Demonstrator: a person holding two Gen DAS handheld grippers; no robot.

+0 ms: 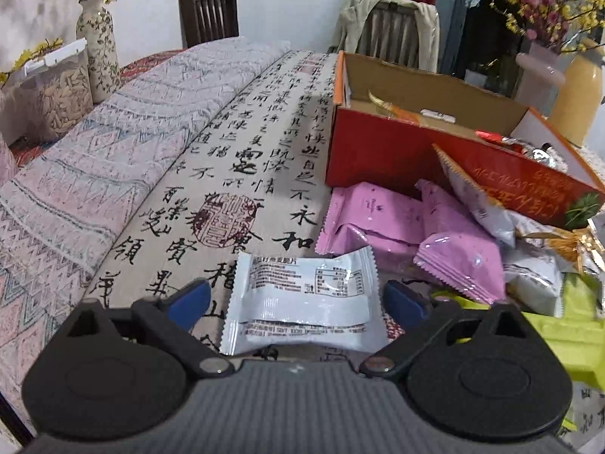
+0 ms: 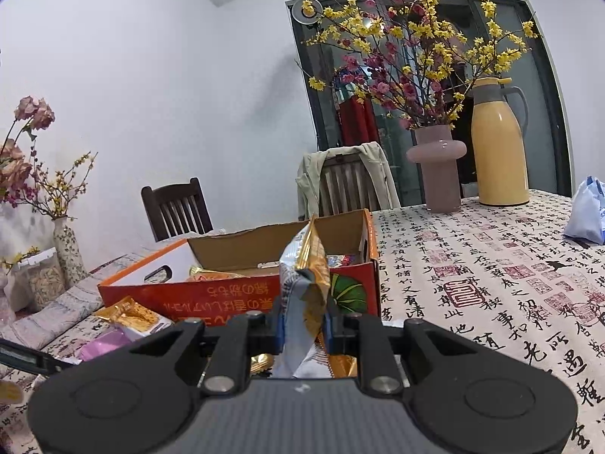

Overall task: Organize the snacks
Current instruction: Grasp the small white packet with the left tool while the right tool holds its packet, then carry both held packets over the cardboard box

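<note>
My left hand-held gripper (image 1: 297,297) is spread wide, the white snack packet (image 1: 302,302) lying on the counter (image 1: 234,174) between its fingers, untouched — my right hand-held gripper (image 2: 304,327) pinches an orange-and-white snack bag (image 2: 306,287) before the red box (image 2: 242,295)

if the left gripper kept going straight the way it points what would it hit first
Most likely the white snack packet, which lies on the calligraphy tablecloth between the open left gripper fingers. Depth is unclear, but nothing else sits in that line.
</note>
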